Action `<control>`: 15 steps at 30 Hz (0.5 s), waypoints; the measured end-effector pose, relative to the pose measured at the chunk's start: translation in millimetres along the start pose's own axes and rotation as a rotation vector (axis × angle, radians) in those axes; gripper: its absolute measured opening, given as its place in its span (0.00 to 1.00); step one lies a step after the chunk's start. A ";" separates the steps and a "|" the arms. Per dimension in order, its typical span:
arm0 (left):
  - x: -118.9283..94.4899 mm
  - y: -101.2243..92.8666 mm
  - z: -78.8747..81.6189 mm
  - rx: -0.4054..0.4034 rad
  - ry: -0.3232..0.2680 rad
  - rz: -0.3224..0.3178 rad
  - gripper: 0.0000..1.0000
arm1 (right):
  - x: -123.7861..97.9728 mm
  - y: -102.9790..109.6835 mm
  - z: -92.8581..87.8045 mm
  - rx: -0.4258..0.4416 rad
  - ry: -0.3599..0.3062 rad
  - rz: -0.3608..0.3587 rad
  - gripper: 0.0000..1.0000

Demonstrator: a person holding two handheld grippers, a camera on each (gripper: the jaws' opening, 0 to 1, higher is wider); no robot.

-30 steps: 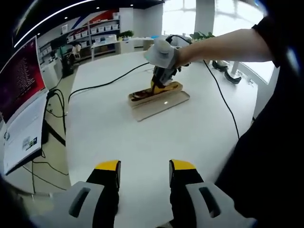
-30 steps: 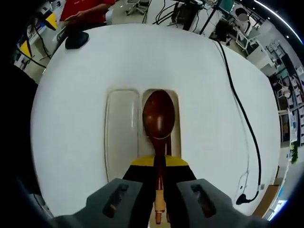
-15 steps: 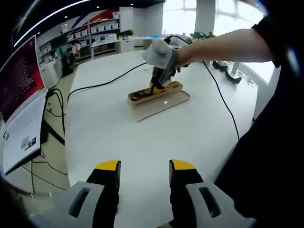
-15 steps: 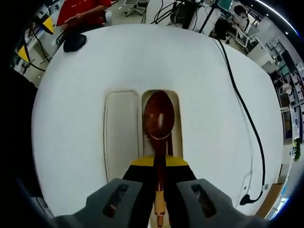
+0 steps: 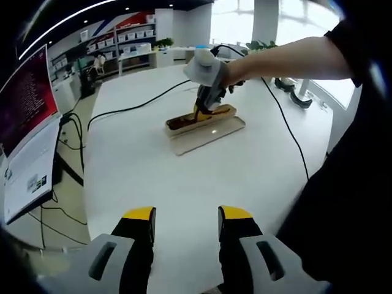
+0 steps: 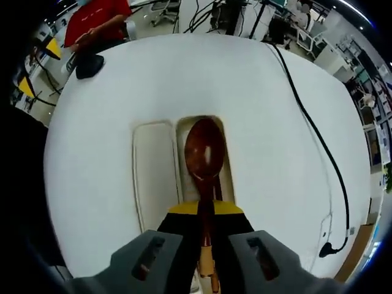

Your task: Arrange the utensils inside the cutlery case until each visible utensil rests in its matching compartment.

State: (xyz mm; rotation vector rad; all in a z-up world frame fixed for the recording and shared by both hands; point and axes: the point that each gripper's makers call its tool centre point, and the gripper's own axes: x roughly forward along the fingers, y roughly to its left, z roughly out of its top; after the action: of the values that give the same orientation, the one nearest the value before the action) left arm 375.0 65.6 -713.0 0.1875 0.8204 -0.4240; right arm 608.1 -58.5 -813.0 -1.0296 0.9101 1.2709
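Observation:
A dark brown wooden spoon [image 6: 205,160] has its bowl over the right compartment of the cream cutlery case [image 6: 153,177]. My right gripper [image 6: 206,211] is shut on the spoon's handle; whether the bowl touches the case floor I cannot tell. In the left gripper view the same case [image 5: 205,127] lies far out on the white table [image 5: 171,177], and the right gripper [image 5: 207,98] stands over it with the spoon [image 5: 184,121]. My left gripper [image 5: 185,215] hovers open above the table's near edge, holding nothing.
A black cable [image 6: 312,141] runs along the table to the right of the case. A black object [image 6: 90,64] lies at the far left edge, near a person in red [image 6: 98,21]. A monitor [image 5: 24,104] and cables stand left of the table.
The right gripper view has shifted and rolled a little with the spoon still held; the case looks slightly turned. The left gripper has not moved.

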 end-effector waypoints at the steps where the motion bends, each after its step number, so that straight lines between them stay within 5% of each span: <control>1: -0.3 0.0 -0.2 0.001 0.001 0.001 0.42 | -1.0 0.0 0.1 0.004 -0.002 -0.002 0.02; 15: -5.3 -2.3 6.1 0.028 -0.017 0.007 0.42 | -25.9 5.8 2.3 -0.011 -0.056 -0.048 0.08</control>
State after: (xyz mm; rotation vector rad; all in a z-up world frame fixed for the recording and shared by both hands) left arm 374.8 63.1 -705.0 0.2128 0.7974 -0.4303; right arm 599.8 -64.1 -788.3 -1.0132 0.8320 1.2600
